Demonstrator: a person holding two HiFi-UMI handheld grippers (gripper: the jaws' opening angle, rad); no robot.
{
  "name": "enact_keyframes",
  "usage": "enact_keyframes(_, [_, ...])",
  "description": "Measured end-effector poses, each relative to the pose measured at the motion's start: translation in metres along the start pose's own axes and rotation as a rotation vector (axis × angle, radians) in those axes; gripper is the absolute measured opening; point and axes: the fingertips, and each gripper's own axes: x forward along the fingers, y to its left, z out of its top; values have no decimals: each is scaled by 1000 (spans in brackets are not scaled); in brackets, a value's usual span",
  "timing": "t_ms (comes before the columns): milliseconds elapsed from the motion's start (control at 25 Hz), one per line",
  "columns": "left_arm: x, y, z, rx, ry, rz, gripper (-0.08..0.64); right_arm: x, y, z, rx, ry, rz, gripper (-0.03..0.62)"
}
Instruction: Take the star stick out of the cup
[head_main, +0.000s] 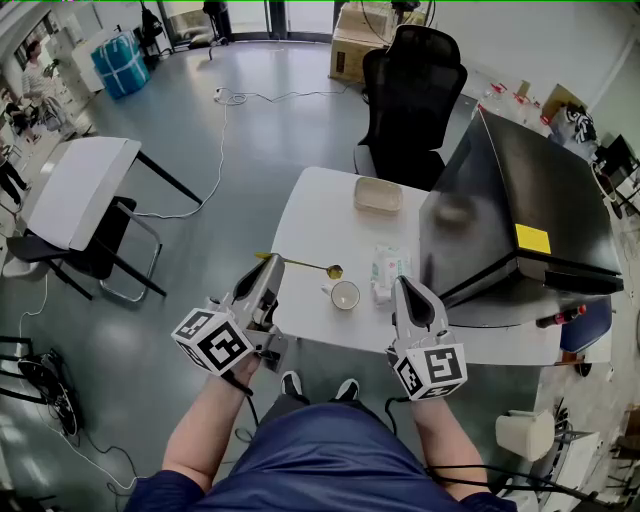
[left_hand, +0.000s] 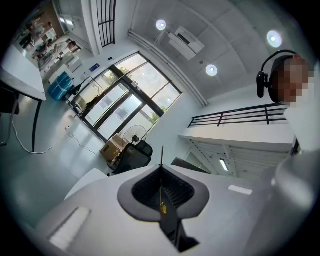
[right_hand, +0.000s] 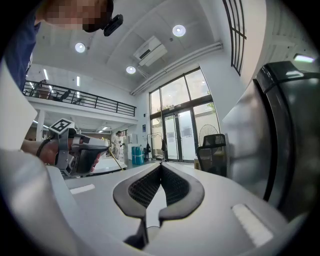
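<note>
Now left gripper tight on the star stick; right gripper closed, empty.

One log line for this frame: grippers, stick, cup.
left gripper: shut on star stick | star stick: clear of cup, roughly level above table | cup: upright on table | right gripper: shut, empty

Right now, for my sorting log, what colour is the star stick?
The star stick is gold, clearest in the head view.
</note>
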Motion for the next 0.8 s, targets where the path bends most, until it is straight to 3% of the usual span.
enact_keyframes(560, [1,5,-2,-6,-3,-18,8,2,4,-1,1,1,-8,6])
enact_keyframes(800, [-2,4,-3,-7,25,12,8,-1,3,-1,1,0,-13,6])
